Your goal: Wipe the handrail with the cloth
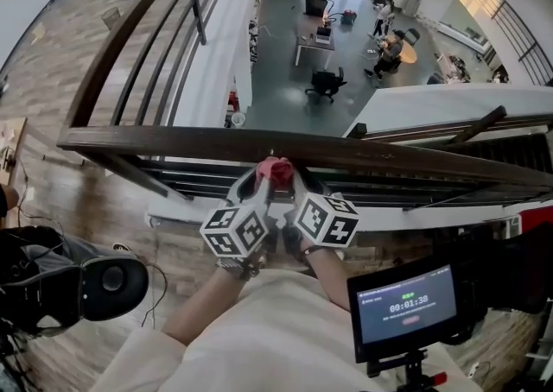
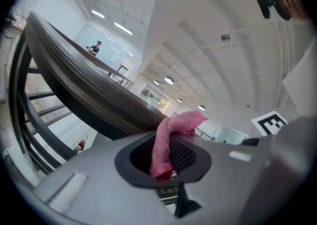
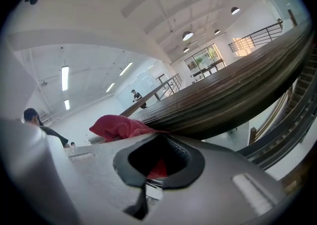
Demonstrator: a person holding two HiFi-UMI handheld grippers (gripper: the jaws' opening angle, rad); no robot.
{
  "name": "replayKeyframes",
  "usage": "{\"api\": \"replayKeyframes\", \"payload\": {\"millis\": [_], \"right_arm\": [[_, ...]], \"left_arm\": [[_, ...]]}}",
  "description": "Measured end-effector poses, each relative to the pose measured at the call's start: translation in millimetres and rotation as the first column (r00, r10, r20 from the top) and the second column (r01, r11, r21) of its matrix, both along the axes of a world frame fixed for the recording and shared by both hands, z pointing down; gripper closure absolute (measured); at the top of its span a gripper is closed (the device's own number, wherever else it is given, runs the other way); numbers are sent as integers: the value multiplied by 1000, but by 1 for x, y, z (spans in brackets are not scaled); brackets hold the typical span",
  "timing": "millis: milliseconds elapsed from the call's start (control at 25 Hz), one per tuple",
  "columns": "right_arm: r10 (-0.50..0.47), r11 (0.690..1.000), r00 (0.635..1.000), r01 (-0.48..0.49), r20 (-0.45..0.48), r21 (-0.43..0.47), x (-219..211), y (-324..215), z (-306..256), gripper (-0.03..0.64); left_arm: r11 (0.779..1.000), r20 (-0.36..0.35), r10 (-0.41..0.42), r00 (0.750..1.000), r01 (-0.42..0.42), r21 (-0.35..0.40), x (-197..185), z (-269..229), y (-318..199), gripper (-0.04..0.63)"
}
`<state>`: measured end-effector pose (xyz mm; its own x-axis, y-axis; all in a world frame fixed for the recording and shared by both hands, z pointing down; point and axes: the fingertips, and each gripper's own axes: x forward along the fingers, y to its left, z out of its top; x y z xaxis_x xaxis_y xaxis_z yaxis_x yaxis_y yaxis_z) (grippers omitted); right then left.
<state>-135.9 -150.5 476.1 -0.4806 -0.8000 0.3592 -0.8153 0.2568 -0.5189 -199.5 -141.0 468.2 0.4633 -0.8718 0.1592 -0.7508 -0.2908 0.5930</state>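
— While peering steeply down over the balcony edge, seeing the left forearm [image 1: 203, 308] and the right forearm [image 1: 327, 268] stretching forward and angling inward toward each other. Holding the left gripper [image 1: 262, 181] and the right gripper [image 1: 296, 181] just beside one another, with marker cubes [image 1: 235, 228] facing up at the head camera and jaws pointing away from the body at the handrail [image 1: 173, 140].

— Clenching on anything, or hanging released?

— Clenching, on both sides. Pinching the pink-red cloth [image 1: 278, 169] from the left and from the right, bunching it into a small wad between the two sets of tips. Looking along the left jaws: clamping a fold of it, running down through the oval gap against a ribbed pad [image 2: 182, 152]. Looking along the right jaws: gripping more of it, showing red inside the gap and heaping over the left-hand jaw.

— And sitting where, relative to the rail?

— Touching the near edge of the dark wooden rail, around the middle of the straight run crossing the head view. Tilting both grippers upward, looking at the rail from underneath in each gripper view.

— Anything else close by?

— Noticing a small monitor [image 1: 406, 302] showing a timer just right of the body, and a black camera [image 1: 104, 285] at lower left. Seeing an office floor [image 1: 285, 79] well below, beyond the rail.
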Motion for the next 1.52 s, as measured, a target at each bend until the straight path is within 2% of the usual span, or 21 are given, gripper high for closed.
{"api": "replayKeyframes", "payload": {"millis": [280, 560, 1120, 1520], "right_arm": [[-56, 998, 998, 56, 15, 9, -6, 0, -2, 615], [-125, 992, 992, 125, 13, -8, 19, 2, -2, 615], [-123, 992, 992, 123, 37, -24, 97, 2, 4, 615], [-104, 994, 993, 105, 48, -8, 171, 7, -5, 615]], "left_arm": [[996, -13, -87, 996, 86, -39, -11, 2, 2, 545], [988, 0, -145, 989, 145, -54, 17, 4, 5, 551], [994, 2, -92, 996, 92, -58, 96, 11, 4, 551], [998, -7, -46, 999, 46, -45, 169, 5, 9, 551]]}}
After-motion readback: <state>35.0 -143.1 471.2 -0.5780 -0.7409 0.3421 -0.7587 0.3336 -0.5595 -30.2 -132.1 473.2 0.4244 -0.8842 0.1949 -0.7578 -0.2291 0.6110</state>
